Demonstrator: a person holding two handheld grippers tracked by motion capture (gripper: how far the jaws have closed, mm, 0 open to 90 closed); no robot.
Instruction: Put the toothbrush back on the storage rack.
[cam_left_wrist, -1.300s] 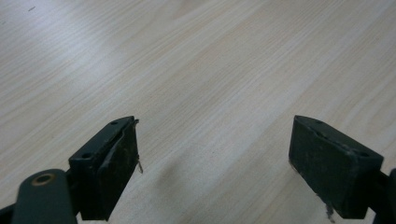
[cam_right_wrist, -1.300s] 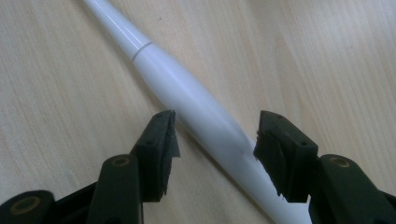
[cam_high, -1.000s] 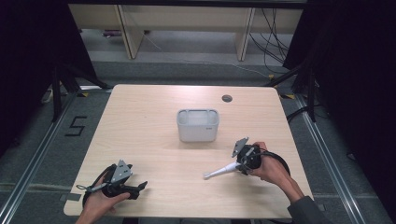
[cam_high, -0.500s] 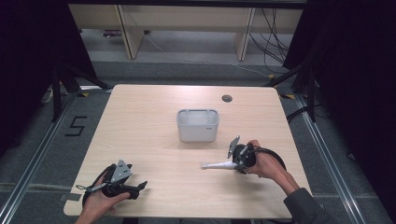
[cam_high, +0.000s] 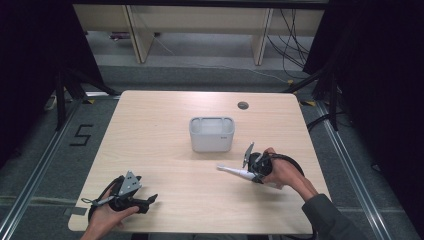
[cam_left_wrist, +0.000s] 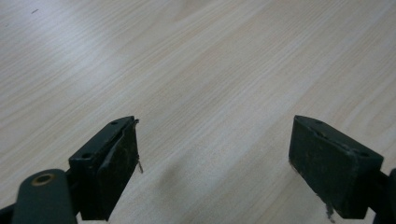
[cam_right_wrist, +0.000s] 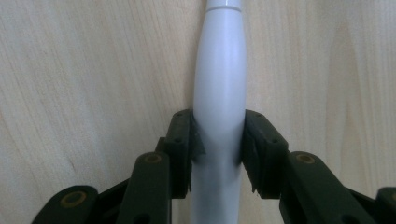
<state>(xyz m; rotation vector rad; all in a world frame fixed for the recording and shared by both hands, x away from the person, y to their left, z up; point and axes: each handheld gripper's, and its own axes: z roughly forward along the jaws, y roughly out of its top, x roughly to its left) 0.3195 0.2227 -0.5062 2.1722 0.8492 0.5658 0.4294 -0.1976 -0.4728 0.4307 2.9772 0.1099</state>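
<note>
1 wooden table (cam_high: 165, 130) carries 1 white bin (cam_high: 212, 133). Right gripper (cam_right_wrist: 218, 140) clamps 1 white handle (cam_right_wrist: 219, 88), near the bin's front-right. Left gripper (cam_left_wrist: 215, 154): jaws wide, holding nothing, near the front-left edge.

Your high view looks forward and down over the whole desk (cam_high: 165, 130) from your side. Each gripper view sits close above the desktop, looking along its own tongs; all three share that wood surface.
</note>
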